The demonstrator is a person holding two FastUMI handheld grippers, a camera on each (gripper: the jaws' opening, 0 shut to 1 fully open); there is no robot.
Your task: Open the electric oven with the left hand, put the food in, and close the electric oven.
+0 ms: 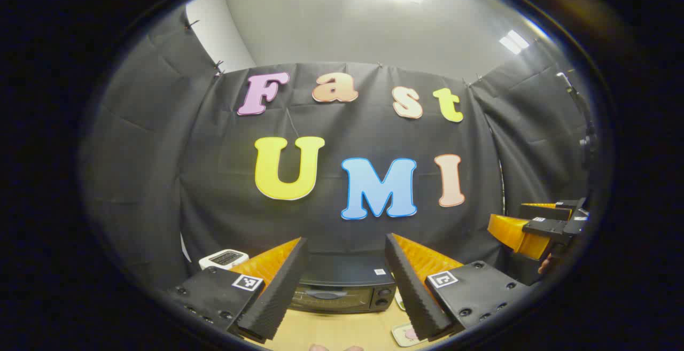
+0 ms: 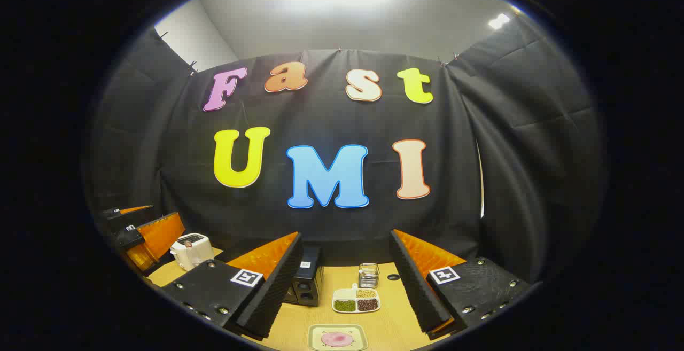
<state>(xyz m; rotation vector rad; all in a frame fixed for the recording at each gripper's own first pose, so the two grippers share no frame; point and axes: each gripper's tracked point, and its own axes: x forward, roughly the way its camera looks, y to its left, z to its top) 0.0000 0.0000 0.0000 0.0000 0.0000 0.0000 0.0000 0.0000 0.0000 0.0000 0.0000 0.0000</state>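
Left gripper: its fingers stood wide apart with nothing between them, raised above the wooden surface and pointed at the booth's back wall.
Right gripper: its fingers were likewise spread wide and held nothing; in the left gripper view it showed at the right edge, with a hand partly seen beneath it.
Electric oven: black, door closed, it sat on the surface at the back, straight ahead between the left gripper's fingers; in the right gripper view it lay left of centre, partly hidden behind the near finger.
Food: a pink piece lay on a small square plate at the near edge of the surface, in front of the oven and apart from it.
Toaster: white, it stood at the far left of the surface.
Divided dish: it held green, brown and tan beans in three sections, behind the plate.
Wire holder: it stood just behind the dish.
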